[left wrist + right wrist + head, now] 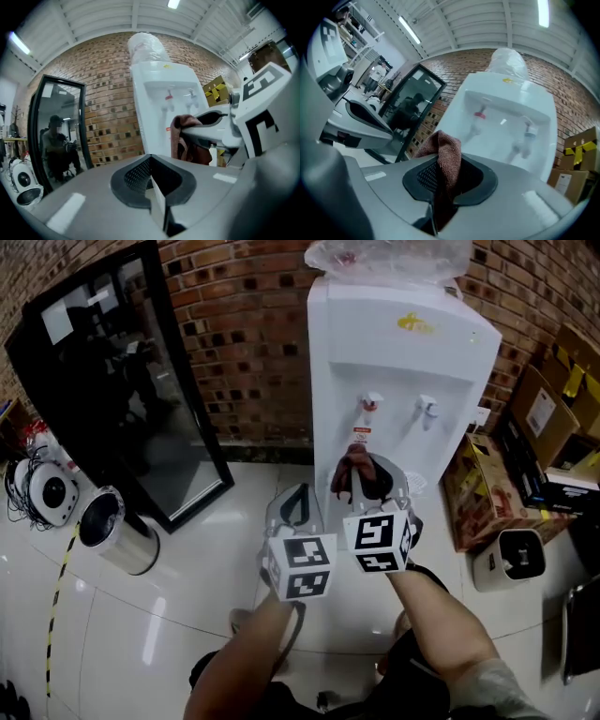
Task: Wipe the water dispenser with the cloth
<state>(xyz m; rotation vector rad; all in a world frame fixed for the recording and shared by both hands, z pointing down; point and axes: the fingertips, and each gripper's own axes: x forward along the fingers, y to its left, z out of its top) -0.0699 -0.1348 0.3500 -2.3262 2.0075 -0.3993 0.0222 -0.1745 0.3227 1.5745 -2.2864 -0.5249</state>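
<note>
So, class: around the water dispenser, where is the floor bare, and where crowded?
Bare floor lies between the steel bin and the water dispenser, in front of the black cabinet. Right of the dispenser, cardboard boxes crowd the floor.

Two pale grey moulded shells, left gripper [296, 495] and right gripper [440, 186], black dimpled pads [136, 176], white cubes [300, 566] with black square markers (one per gripper), grey short sleeve [502, 688].

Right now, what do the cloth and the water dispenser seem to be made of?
Cloth: likely microfibre or terry, matte reddish-brown; fuzzy looped surface, limp folds.
Water dispenser: probably moulded plastic, smooth white with a slight sheen; rounded panel edges, though painted metal is possible.
</note>
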